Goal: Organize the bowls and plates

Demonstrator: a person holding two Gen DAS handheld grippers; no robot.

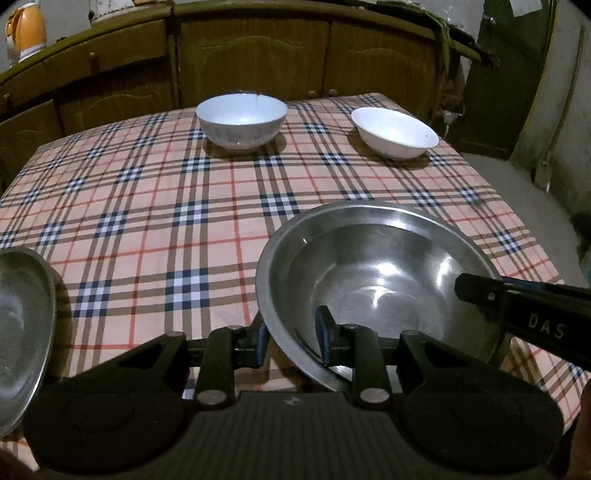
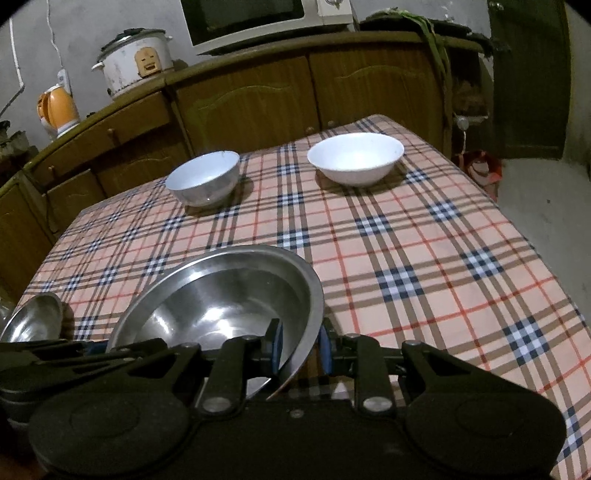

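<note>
Shiny metal, glazed white, woven check

My steel bowl point(image 1: 373, 266) gleams smooth and mirror-bright; at twelve o'clock two glossy white bowls point(image 1: 242, 120) point(image 1: 394, 132) sit on matt plaid cloth point(image 1: 147, 206); beyond, satin brown wooden cabinets point(image 1: 255, 59).

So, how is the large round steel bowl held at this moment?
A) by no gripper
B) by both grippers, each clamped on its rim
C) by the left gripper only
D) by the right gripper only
B: the left gripper and the right gripper each pinch the rim of the large round steel bowl, on opposite sides.

Rice cooker point(image 2: 135, 64), orange kettle point(image 2: 59, 109), microwave point(image 2: 255, 22) top wooden cabinets point(image 2: 258, 99).
</note>
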